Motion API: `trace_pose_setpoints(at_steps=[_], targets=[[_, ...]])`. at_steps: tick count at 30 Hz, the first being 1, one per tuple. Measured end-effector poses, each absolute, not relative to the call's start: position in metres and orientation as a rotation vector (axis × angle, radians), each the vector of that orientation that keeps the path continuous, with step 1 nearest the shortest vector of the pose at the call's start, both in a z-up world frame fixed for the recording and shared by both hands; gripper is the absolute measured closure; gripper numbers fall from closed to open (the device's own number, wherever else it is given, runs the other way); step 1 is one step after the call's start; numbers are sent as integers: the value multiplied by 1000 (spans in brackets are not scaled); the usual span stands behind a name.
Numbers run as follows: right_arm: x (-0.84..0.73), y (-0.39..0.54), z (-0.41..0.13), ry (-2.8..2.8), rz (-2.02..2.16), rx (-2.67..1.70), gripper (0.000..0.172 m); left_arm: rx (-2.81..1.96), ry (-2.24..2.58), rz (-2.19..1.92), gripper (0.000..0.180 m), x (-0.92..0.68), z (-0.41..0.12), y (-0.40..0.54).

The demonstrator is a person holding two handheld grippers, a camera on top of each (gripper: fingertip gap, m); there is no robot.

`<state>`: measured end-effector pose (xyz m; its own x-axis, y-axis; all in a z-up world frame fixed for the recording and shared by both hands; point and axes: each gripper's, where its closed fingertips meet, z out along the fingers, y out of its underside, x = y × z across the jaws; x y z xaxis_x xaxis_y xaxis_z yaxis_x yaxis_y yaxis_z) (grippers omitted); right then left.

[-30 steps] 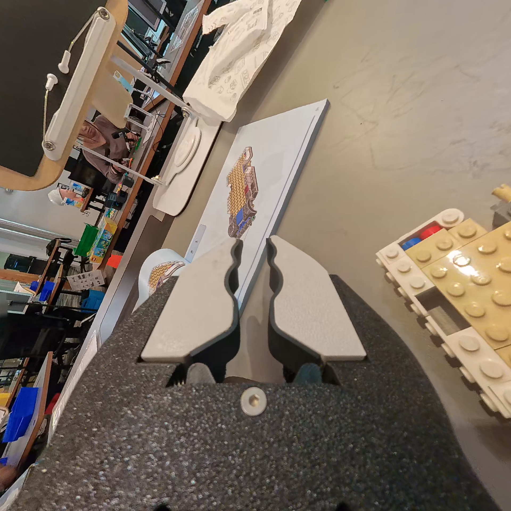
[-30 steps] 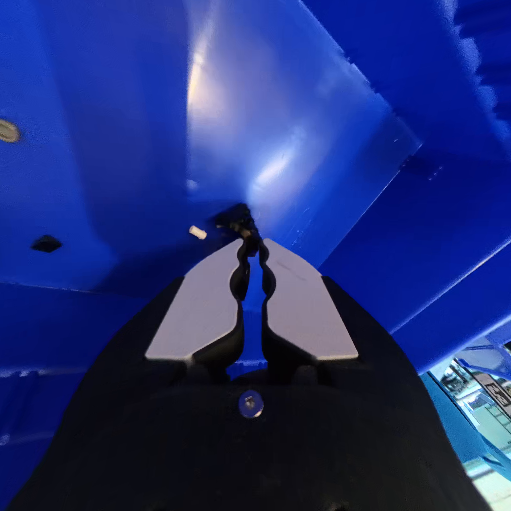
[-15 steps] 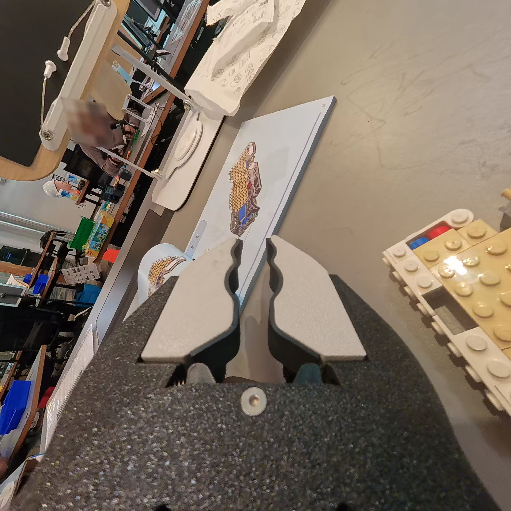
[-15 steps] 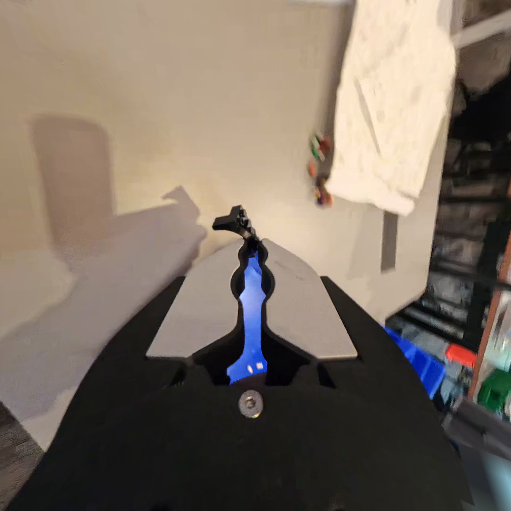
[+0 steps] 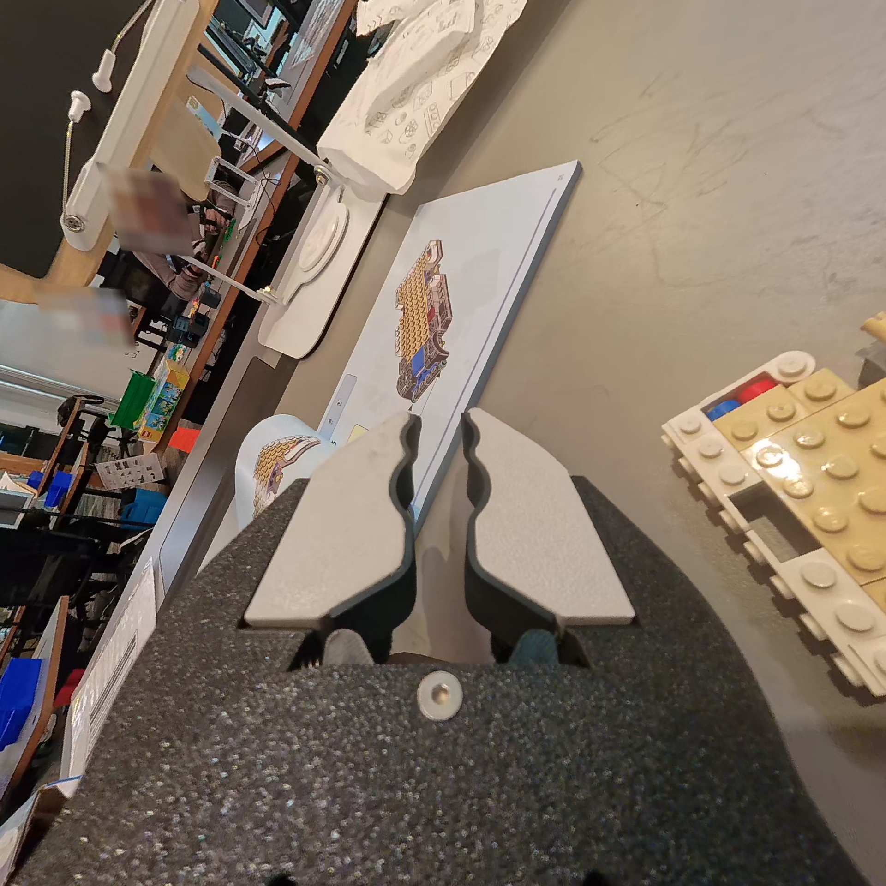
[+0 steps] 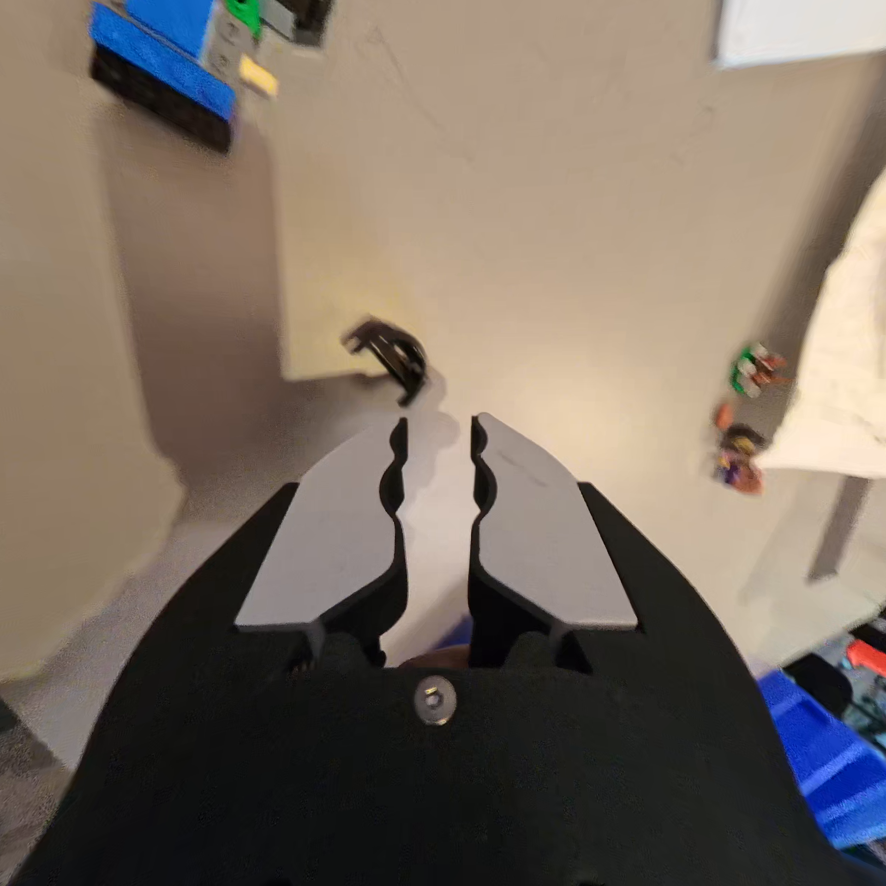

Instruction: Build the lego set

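Observation:
My right gripper (image 6: 438,422) is open with nothing between its pads. A small black curved brick piece (image 6: 389,355) lies on the tan table just beyond and left of its fingertips, clear of them. My left gripper (image 5: 438,422) is open and empty, held low over the table. Past its tips lies an open instruction booklet (image 5: 479,287) with a picture of a tan and brown model. A partly built tan and white brick model (image 5: 791,503) sits to the right of the left gripper, with red and blue round pieces in its corner.
A white printed paper bag (image 5: 412,81) lies beyond the booklet and also shows at the right edge of the right wrist view (image 6: 844,374). Small coloured pieces (image 6: 748,407) lie beside it. Blue bins stand at upper left (image 6: 163,72) and lower right (image 6: 834,776). A white lamp base (image 5: 316,268) stands left of the booklet. One gripper's finger ends stand about 30 centimetres off the other's.
My right gripper came out of the blue bin shut on the black piece, carried it over the table, then opened; the piece now lies free ahead of the tips. The left gripper barely moved.

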<state>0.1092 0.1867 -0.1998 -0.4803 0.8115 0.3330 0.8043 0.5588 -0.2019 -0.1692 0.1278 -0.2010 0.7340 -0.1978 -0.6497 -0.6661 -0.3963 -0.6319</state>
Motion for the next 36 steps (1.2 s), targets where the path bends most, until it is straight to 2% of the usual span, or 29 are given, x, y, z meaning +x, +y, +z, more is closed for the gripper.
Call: trace_pose_setpoints(at_steps=[4, 6, 8, 10, 11, 15, 19, 23, 25, 30, 34, 36], targets=[[173, 264, -138, -2227, -78, -1509, 147, -1955, 665, 597, 163, -169, -202, 128], [228, 320, -128, -2169, -213, -1685, 147, -1962, 667, 597, 163, -169, -203, 128], [287, 377, -137, -2150, -428, -1852, 144, -1968, 673, 600, 163, -169, -204, 128], [336, 415, -157, -2162, -567, -2030, 133, -1968, 685, 611, 163, -169, -206, 129], [350, 426, -169, -2173, -585, -2100, 128, -1967, 690, 618, 163, -169, -206, 129], [370, 445, -203, -2252, -613, -2198, 125, -1958, 709, 640, 163, -167, -207, 128], [372, 439, -225, -2311, -580, -2308, 127, -1961, 712, 660, 163, -168, -208, 128], [370, 442, -229, -2305, -644, -2309, 152, -1964, 710, 659, 164, -169, -208, 128], [362, 439, -225, -2284, -591, -2295, 153, -1962, 714, 654, 164, -168, -208, 128], [303, 404, -174, -2230, -429, -2035, 154, -1967, 710, 635, 163, -168, -208, 127], [207, 320, -119, -2258, -168, -1623, 155, -1980, 701, 625, 163, -169, -208, 128], [158, 266, -111, -2296, -10, -1429, 155, -1977, 709, 626, 163, -168, -208, 127]])
